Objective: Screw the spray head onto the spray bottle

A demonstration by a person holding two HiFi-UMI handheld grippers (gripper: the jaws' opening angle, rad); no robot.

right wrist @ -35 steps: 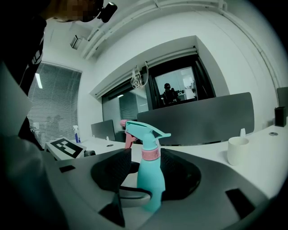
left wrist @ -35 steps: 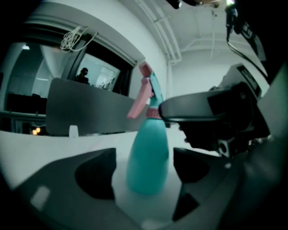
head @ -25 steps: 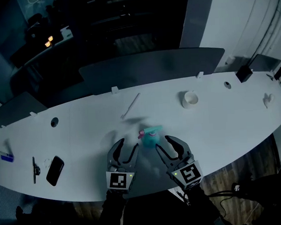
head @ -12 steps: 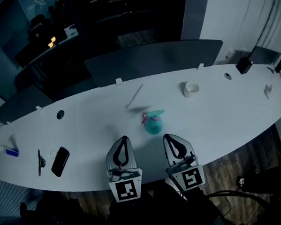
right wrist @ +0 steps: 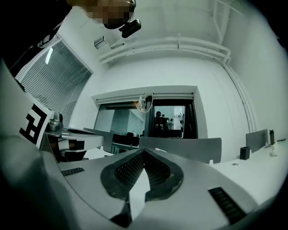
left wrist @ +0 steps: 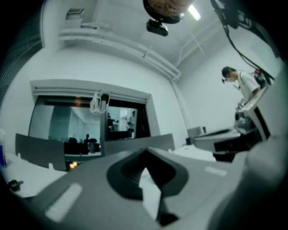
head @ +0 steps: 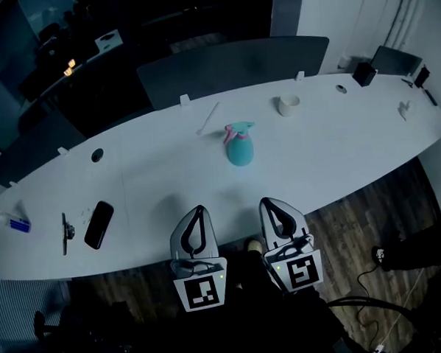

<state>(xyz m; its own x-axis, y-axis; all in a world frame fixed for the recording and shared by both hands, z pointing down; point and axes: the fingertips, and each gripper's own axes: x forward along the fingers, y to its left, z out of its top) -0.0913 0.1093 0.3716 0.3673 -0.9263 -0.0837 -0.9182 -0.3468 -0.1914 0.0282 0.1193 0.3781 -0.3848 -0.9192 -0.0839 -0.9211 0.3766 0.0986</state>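
A teal spray bottle (head: 240, 150) with its pink and teal spray head (head: 236, 130) on top stands upright mid-table, alone. My left gripper (head: 199, 208) and right gripper (head: 267, 202) sit side by side at the table's near edge, well short of the bottle. Both are shut with nothing between their jaws. In the left gripper view the left gripper (left wrist: 145, 152) shows jaws pressed together and empty. The right gripper view shows the same for the right gripper (right wrist: 143, 152). Both point level across the table, and I cannot make out the bottle for sure in either gripper view.
On the long white table (head: 154, 183) lie a black phone (head: 98, 224) and a thin dark tool (head: 64, 233) at the left. A white stick (head: 208, 119) and white cup (head: 288, 103) lie behind the bottle. A grey divider panel (head: 229, 64) lines the far edge.
Both grippers stood open on either side of the bottle, then closed empty and drew back to the near table edge. The bottle stays standing on the table.
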